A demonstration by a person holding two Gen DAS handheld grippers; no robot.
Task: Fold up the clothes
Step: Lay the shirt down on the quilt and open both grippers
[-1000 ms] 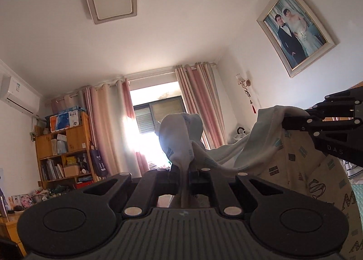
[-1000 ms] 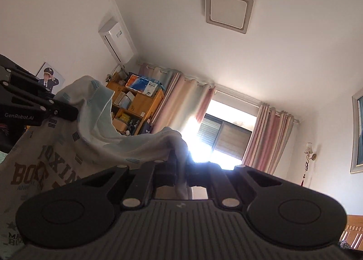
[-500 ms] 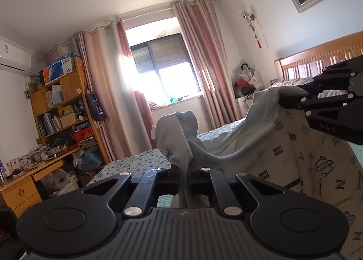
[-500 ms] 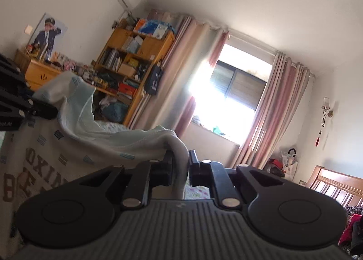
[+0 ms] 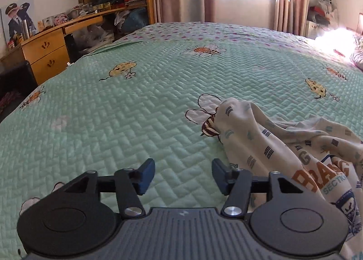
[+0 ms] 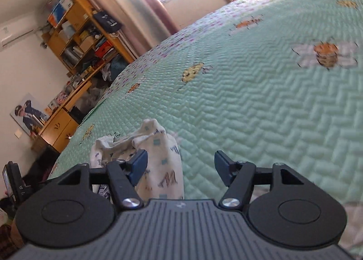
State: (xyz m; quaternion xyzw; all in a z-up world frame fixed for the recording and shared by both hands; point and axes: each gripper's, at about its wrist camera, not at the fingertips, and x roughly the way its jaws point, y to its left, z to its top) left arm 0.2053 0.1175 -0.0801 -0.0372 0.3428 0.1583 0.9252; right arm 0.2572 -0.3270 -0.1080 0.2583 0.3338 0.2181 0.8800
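Both drop the shirt: a second ago each pinched a bunched edge up in the air, now my left hand-held gripper (image 5: 183, 176) and right hand-held gripper (image 6: 180, 167) are opening, nothing between the jaws. The shirt (image 5: 295, 155) lies crumpled on the bed (image 5: 140, 110), not spread flat yet. Plenty of bare quilt ahead; bed edge and desk (image 5: 47, 49) sit off to the left.

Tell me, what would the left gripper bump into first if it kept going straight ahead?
Probably the green quilt. The left gripper, jaws opening with nothing between them, points down at bare bedcover; the printed shirt lies off to its right.
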